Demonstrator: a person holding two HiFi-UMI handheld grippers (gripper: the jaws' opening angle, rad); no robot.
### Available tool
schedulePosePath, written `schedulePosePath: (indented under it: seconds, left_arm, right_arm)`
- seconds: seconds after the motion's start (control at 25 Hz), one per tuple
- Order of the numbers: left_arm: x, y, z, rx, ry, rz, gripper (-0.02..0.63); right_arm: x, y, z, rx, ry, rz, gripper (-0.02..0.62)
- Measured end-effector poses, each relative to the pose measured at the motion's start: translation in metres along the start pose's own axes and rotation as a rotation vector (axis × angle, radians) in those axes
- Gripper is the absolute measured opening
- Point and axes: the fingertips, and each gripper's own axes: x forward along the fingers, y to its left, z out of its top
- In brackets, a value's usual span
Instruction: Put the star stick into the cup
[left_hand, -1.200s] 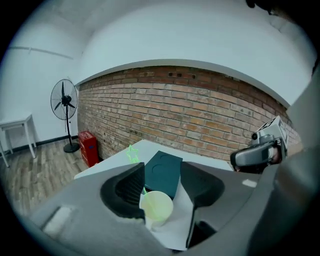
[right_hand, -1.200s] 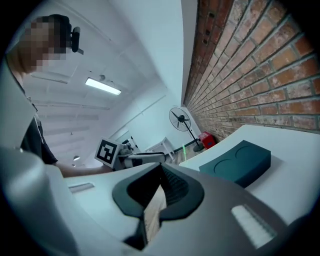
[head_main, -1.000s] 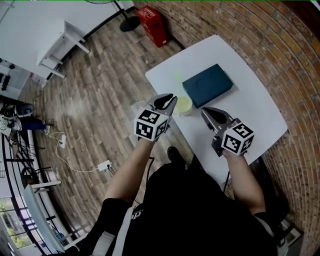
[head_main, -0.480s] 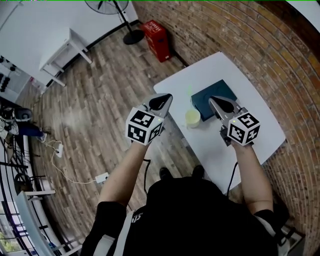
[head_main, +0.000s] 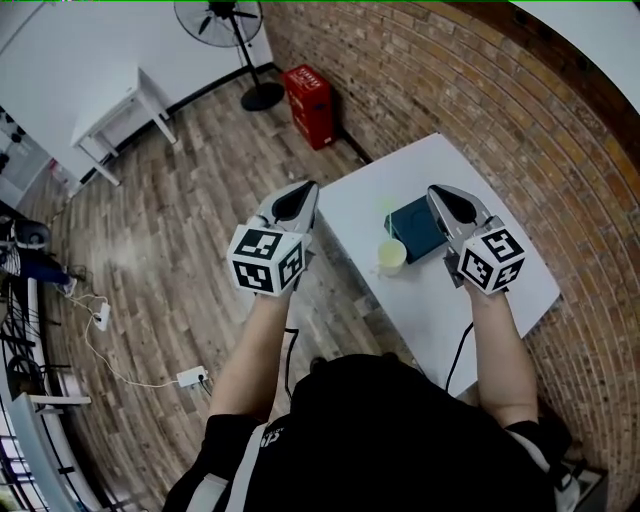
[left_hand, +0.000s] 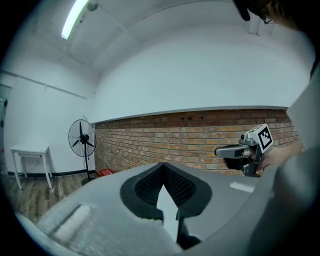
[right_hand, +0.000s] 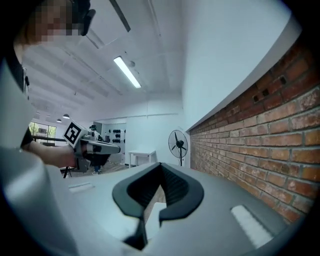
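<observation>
A pale yellow cup stands on the white table near its left edge. A light green star stick rises out of the cup. My left gripper is held high over the floor, left of the table, jaws shut with nothing between them. To the right, above the table, my right gripper is up as well, shut and empty. Both point level, away from the cup, so neither gripper view shows the cup or the stick. Each gripper view shows the other gripper to its side.
A dark teal box lies on the table just behind the cup. A brick wall runs along the table's far side. A standing fan, a red crate and a small white table stand on the wooden floor.
Both grippers have risen and drawn back from the cup. The left one has moved left off the table edge. The stick stays standing in the cup.
</observation>
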Motion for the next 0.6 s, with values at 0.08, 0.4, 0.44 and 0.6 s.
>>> schedulePosePath:
  seconds: [0.08, 0.4, 0.44, 0.6]
  left_arm:
    - [-0.009, 0.007, 0.002, -0.012, -0.023, 0.022, 0.008]
    - [-0.020, 0.039, -0.004, -0.025, -0.035, 0.090, 0.008]
    - [-0.020, 0.040, -0.005, -0.025, -0.036, 0.094, 0.008]
    - [-0.022, 0.038, -0.011, -0.018, -0.023, 0.091, 0.008]
  right_arm:
    - [-0.005, 0.002, 0.001, -0.015, -0.015, -0.007, -0.002]
    - [-0.003, 0.009, 0.000, -0.053, -0.016, -0.031, -0.002]
    - [-0.003, 0.009, 0.001, -0.054, -0.019, -0.034, -0.003]
    - [-0.004, 0.012, 0.000, -0.051, -0.017, -0.041, -0.002]
